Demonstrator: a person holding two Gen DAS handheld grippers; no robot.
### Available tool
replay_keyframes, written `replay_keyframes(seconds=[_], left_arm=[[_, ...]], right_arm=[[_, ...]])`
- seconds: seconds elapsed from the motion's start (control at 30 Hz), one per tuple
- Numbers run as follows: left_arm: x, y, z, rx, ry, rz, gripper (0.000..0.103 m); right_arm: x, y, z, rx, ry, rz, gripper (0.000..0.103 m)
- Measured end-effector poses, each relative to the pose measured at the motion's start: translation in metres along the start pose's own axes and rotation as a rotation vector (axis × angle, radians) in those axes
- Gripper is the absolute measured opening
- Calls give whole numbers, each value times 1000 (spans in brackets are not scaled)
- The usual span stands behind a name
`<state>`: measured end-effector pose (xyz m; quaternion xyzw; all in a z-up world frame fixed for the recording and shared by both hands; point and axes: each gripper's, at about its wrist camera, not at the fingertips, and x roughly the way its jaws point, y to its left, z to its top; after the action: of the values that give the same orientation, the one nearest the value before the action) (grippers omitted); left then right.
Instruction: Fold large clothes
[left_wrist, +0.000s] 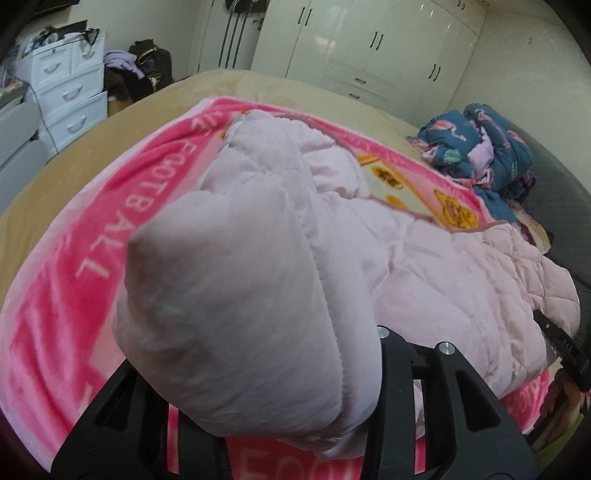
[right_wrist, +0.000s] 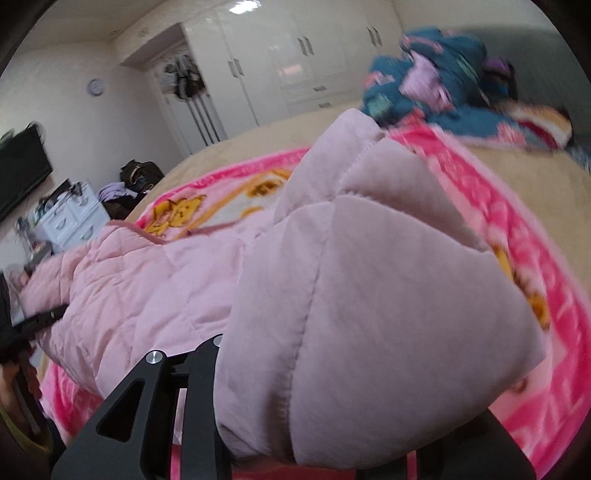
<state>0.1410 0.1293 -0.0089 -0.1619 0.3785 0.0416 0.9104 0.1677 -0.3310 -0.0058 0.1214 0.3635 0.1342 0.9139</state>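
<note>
In the left wrist view, a white drawer unit (left_wrist: 68, 88) stands at the upper left of the frame, and beside it a pile of dark and purple clothes (left_wrist: 136, 70). White wardrobe doors (left_wrist: 369, 48) fill the upper middle. On the beige bed (left_wrist: 74, 155) lies a pink blanket (left_wrist: 59, 295). Its white letters read "FOOTBALL" along the left border, and at the bottom edge "FOO" can be read; the rest is hidden. The pink padded jacket (left_wrist: 461, 266) lies on this blanket, from the centre to the right of the frame. The left claw (left_wrist: 343, 417), at the bottom centre, is closed on a thick fold of the jacket, which rises in front of the lens. At the upper right sits a blue patterned bundle (left_wrist: 487, 147). At the right edge a part of the other black tool shows.

In the right wrist view, a dark screen (right_wrist: 22, 170) hangs at the left, and a round clock (right_wrist: 95, 87) is on the wall at the upper left; its face is too small to read. The jacket (right_wrist: 140, 273) stretches from the left to the centre over the blanket (right_wrist: 546, 258), whose yellow cartoon figures are visible. The border letters at the right are blurred and I cannot read them. The right claw (right_wrist: 258, 435), at the bottom centre, grips another fold of the jacket. The blue bundle (right_wrist: 436, 77) is at the upper right.
</note>
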Motion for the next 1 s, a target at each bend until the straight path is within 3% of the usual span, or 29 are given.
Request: replay_keyframes(seconds=[0.27,0.37,0.5,0.77,1.0], left_arm=[[10,11,-19,-4,30,29,41],[8,14,-24,-6,32,32,44],[4,15,-26,1,32,38,48],[-17,16,-37,5,20,46,57],[-52,14,-49,34,-13,43,72]], right_arm=[[18,-40,-31,241,108,43,59],[13,-46,-37,274,115,27,76],[0,-43,-41,275,109,6,87],[-40,-47,-52,262,52,-40,93],[-85,-36,-57,188,-35,-66,99]])
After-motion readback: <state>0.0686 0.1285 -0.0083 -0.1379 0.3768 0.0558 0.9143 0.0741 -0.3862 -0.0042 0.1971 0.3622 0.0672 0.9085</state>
